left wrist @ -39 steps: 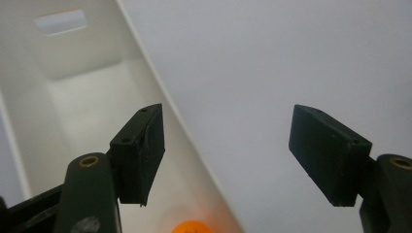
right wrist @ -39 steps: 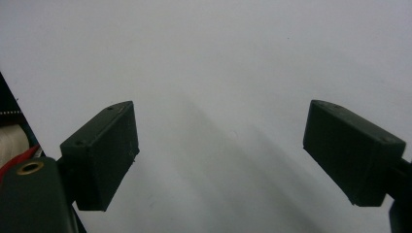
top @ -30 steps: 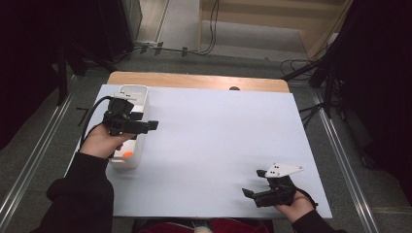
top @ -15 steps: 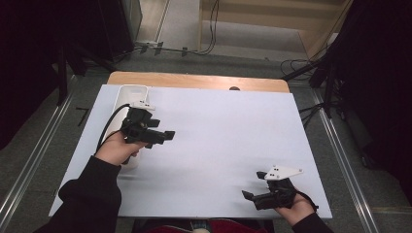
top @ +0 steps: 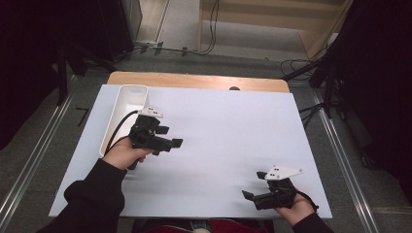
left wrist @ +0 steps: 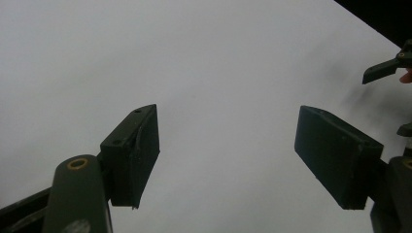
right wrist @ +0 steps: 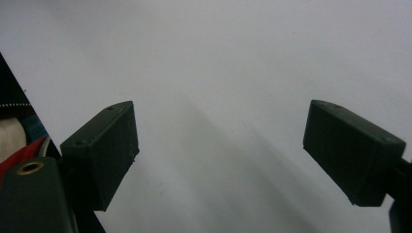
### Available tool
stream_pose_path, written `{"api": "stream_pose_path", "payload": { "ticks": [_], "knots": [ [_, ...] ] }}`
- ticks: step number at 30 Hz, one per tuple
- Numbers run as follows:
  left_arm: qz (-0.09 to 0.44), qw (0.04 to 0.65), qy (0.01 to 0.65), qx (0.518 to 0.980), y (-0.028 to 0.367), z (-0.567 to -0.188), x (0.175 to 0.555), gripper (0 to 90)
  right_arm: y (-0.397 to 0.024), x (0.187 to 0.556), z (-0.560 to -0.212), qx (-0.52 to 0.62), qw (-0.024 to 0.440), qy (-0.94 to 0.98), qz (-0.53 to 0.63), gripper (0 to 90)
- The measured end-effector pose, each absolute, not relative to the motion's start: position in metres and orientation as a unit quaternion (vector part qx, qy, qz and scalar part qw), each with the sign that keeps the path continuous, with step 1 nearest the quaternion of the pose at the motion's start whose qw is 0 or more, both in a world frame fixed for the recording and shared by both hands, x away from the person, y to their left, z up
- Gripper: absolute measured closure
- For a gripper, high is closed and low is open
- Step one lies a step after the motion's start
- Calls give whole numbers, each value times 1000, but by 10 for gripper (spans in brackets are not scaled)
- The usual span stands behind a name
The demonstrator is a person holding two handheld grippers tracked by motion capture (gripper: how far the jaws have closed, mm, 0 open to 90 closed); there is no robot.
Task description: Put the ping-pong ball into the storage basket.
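In the high view my left gripper hovers over the white table top, just right of a long white tray, with its jaws pointing right. In the left gripper view the left gripper stands open, its jaws wide apart with bare white surface between them. My right gripper rests near the table's front right corner, pointing left. The right gripper view shows the right gripper open and holding nothing.
The white tray lies along the table's left side, and the person's left hand covers its near end. A wooden strip runs along the far edge. The other gripper shows at the upper right of the left gripper view.
The left hand has carried its gripper from over the tray to the right and toward the person, out over the bare table. The right gripper has stayed put.
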State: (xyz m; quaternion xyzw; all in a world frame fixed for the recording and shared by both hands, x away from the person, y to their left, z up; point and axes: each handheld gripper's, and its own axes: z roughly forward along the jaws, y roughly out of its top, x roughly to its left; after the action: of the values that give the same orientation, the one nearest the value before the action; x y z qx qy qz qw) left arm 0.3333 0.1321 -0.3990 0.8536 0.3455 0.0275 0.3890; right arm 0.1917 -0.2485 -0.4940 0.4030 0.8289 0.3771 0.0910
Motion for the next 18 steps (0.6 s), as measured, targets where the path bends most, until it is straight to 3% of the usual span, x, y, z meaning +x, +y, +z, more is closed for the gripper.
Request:
{"api": "stream_pose_path", "payload": {
  "ticks": [18],
  "knots": [
    [35, 392, 327, 860, 133, -419, 318, 247, -249, 192, -494, 404, 92, 828, 377, 115]
  ]
}}
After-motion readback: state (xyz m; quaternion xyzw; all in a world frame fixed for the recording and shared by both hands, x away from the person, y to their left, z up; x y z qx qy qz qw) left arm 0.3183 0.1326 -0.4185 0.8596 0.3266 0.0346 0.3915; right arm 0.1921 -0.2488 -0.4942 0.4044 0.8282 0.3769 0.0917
